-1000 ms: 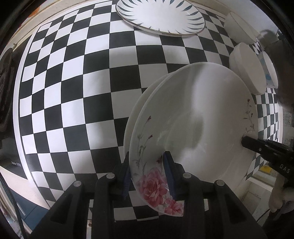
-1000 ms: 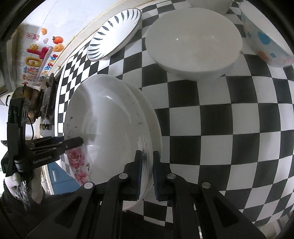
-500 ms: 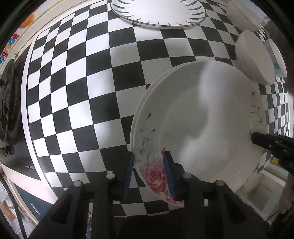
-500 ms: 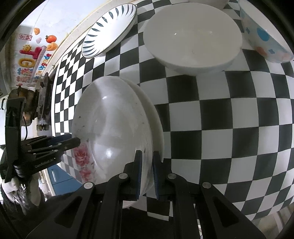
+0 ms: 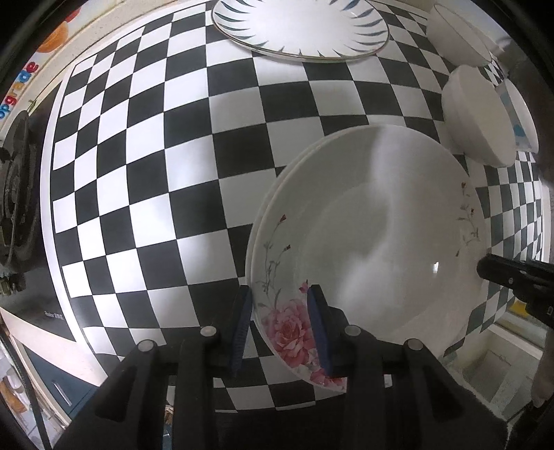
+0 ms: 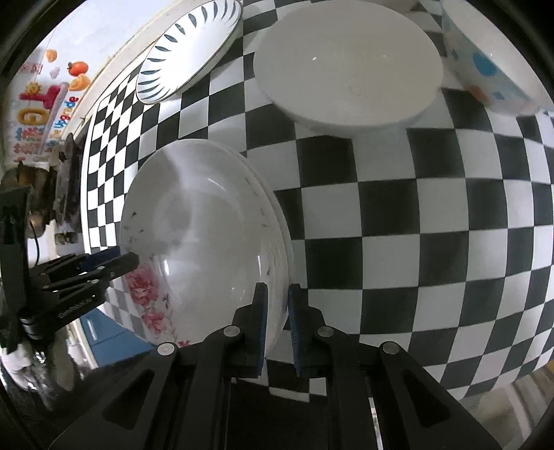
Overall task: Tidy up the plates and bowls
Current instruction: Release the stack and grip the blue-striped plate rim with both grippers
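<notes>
Two stacked plates are sitting on the checkered cloth (image 5: 194, 166), the upper one a rose plate (image 5: 374, 249) with a pink flower at its near rim and thin sprigs along its sides, the lower a plain plate (image 5: 268, 204) showing only as a white crescent beyond the upper rim. The left gripper (image 5: 280, 325) is straddling the rose plate's flowered edge, its blue pads (image 5: 242, 322) standing at a middling width; the right-hand pad is lying against the inside of the rim, while the left-hand pad is standing a little clear of the outside. The right gripper (image 6: 277, 322) is reaching in at the opposite edge with its fingers narrow, the stacked rims passing between them; whether the pads are actually pressing on the china cannot be told. In the left view its black tip is showing at the far right rim. Beyond the stack, a white bowl (image 6: 349, 65) is resting on the cloth, with a dotted bowl (image 6: 491, 65) just beside it, tilted, and another small bowl (image 5: 457, 38) further back. A wide leaf plate (image 5: 301, 24) with dark blades round its rim is lying near the wall. A stove (image 5: 17, 194) is sitting off the cloth's left edge.
</notes>
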Tool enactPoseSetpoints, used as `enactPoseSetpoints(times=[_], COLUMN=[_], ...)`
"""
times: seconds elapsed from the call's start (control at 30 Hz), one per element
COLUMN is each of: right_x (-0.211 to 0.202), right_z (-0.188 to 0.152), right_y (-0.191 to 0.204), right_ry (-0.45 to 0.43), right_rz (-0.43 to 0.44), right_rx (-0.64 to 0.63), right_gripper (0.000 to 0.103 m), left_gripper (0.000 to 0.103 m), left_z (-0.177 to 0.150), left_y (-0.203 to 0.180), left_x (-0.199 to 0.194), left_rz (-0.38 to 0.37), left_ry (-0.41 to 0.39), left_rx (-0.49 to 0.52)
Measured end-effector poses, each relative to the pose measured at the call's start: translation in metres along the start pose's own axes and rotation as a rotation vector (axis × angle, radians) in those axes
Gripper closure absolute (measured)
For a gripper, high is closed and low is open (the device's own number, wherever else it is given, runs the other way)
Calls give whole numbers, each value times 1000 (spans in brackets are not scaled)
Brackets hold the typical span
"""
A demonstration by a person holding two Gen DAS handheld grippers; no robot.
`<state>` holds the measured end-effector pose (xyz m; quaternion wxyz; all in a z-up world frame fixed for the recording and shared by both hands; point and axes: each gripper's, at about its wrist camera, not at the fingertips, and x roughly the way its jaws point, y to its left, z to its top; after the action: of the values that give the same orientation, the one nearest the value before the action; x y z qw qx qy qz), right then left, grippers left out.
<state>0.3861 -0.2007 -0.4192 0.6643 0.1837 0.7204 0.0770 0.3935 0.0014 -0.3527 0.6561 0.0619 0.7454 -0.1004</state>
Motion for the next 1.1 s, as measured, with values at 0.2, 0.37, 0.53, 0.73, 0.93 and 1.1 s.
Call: enactPoseSetpoints(times=[0.2, 0.37, 0.53, 0.73, 0.93, 1.1], right_x=[-17, -63, -100, -85, -32, 0], right_z=[5, 22, 80, 180, 256, 284], right_y=[8, 33, 58, 58, 59, 59], right_ry=[-1, -66, -137, -168, -105, -70], right_rz=[-32, 0, 64, 5, -34, -70], right_rx=[-22, -76, -109, -55, -38, -39], right_gripper=[87, 52, 47, 47, 52, 58], left_gripper=[73, 69, 68, 68, 69, 69], left_z=[-12, 13, 70, 136, 186, 209], left_y=[26, 42, 66, 87, 98, 100], left_x=[-38, -102, -119, -80, -32, -11], left_rz=[-29, -72, -84, -104, -164, -170], left_ry=[-65, -213, -283, -244, -145, -99], left_rx=[-49, -116, -164, -186, -209, -213])
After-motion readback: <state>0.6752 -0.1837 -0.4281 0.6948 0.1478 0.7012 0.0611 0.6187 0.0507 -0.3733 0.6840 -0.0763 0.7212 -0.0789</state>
